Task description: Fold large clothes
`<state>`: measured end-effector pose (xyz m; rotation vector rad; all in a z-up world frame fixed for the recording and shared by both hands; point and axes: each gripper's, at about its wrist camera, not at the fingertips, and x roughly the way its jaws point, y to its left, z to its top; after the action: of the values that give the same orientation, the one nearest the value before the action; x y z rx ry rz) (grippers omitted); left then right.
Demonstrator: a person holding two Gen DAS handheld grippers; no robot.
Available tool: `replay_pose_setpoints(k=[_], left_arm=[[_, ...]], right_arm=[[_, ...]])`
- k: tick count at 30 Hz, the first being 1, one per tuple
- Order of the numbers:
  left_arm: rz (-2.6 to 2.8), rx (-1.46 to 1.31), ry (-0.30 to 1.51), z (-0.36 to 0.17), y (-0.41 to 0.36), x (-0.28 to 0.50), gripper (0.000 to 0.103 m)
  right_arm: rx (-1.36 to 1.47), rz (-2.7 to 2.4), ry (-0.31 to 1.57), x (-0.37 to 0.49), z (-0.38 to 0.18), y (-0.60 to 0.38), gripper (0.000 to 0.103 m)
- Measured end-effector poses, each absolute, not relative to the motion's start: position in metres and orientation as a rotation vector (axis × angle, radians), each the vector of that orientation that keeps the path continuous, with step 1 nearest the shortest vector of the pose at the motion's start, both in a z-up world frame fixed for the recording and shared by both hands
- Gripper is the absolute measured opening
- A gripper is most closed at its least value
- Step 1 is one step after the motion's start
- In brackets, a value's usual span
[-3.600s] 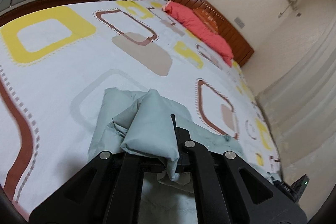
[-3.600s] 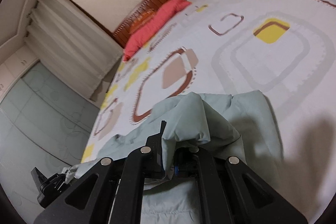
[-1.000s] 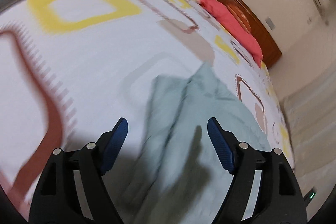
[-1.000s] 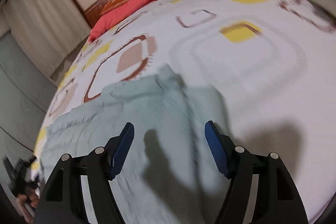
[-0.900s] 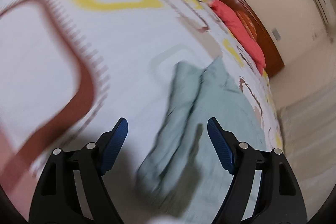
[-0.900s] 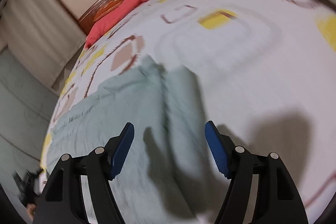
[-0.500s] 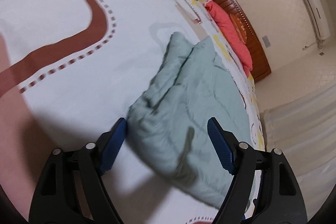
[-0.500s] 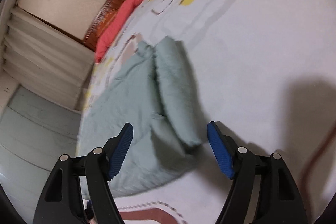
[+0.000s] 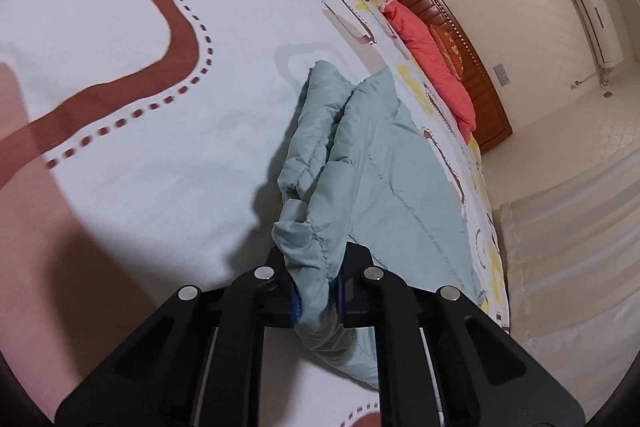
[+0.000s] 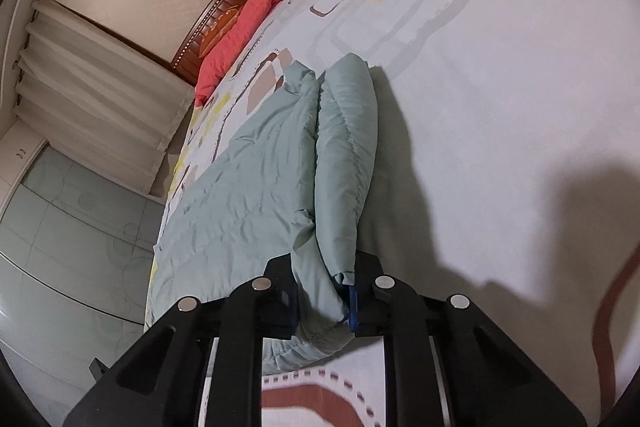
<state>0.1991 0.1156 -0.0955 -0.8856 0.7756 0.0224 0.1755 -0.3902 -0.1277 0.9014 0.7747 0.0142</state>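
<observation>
A pale green quilted garment (image 9: 384, 179) lies folded lengthwise on the bed, its folded edge running away from me. My left gripper (image 9: 316, 291) is shut on the near corner of that thick folded edge. In the right wrist view the same garment (image 10: 248, 195) spreads to the left, with a rolled fold (image 10: 344, 147) along its right side. My right gripper (image 10: 324, 291) is shut on the near end of that fold. Both grips are low, close to the bedsheet.
The bed has a white sheet (image 9: 120, 75) with brown, yellow and grey rounded squares. A red pillow (image 9: 436, 67) and a wooden headboard (image 9: 476, 67) are at the far end. Curtains (image 10: 96, 99) and a pale green wardrobe (image 10: 60, 227) stand beside the bed.
Both grippers were open over the garment half a second ago. Now each has moved down to its near edge and closed on the fabric.
</observation>
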Motion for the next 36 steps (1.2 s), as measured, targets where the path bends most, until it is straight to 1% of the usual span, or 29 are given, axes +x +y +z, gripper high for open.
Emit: replay_pose_setpoints(k=[6,16,18,19,20,22,23,25,26,28,31,36], left_arm=[[0.018,-0.864,0.794,-0.091,0.118,0.170,0.011],[0.016,-0.862,0.817,-0.097,0.130,0.116,0.011],[0.017,-0.864,0.826,-0.100,0.132,0.113,0.012],[0.018,-0.865,0.830,-0.101,0.132,0.113,0.014],[0.022,-0.863,0.833,-0.101,0.134,0.111,0.015],[0.041,-0.847,0.836,-0.098,0.135,0.108,0.020],[0.049,-0.838,0.832,-0.097,0.137,0.106,0.022],[0.074,-0.807,0.828,-0.093,0.140,0.099,0.032],[0.084,-0.792,0.825,-0.092,0.142,0.096,0.034],[0.101,-0.772,0.822,-0.091,0.147,0.088,0.042],[0.118,-0.761,0.831,-0.094,0.157,0.079,0.046],[0.166,-0.708,0.842,-0.092,0.167,0.068,0.047]], right_arm=[[0.909,0.033,0.797,0.150,-0.127,-0.392,0.017],[0.905,0.061,0.836,0.131,-0.131,-0.391,0.017],[0.907,0.067,0.844,0.128,-0.135,-0.390,0.019],[0.914,0.069,0.845,0.127,-0.136,-0.391,0.022],[0.931,0.070,0.846,0.126,-0.137,-0.392,0.023],[0.941,0.063,0.850,0.123,-0.137,-0.395,0.028],[0.935,0.057,0.852,0.121,-0.136,-0.396,0.028],[0.919,0.046,0.849,0.115,-0.133,-0.399,0.034],[0.909,0.037,0.847,0.112,-0.132,-0.402,0.035],[0.896,0.018,0.842,0.106,-0.130,-0.407,0.043],[0.880,-0.004,0.845,0.096,-0.130,-0.412,0.044],[0.831,-0.041,0.848,0.084,-0.123,-0.418,0.044]])
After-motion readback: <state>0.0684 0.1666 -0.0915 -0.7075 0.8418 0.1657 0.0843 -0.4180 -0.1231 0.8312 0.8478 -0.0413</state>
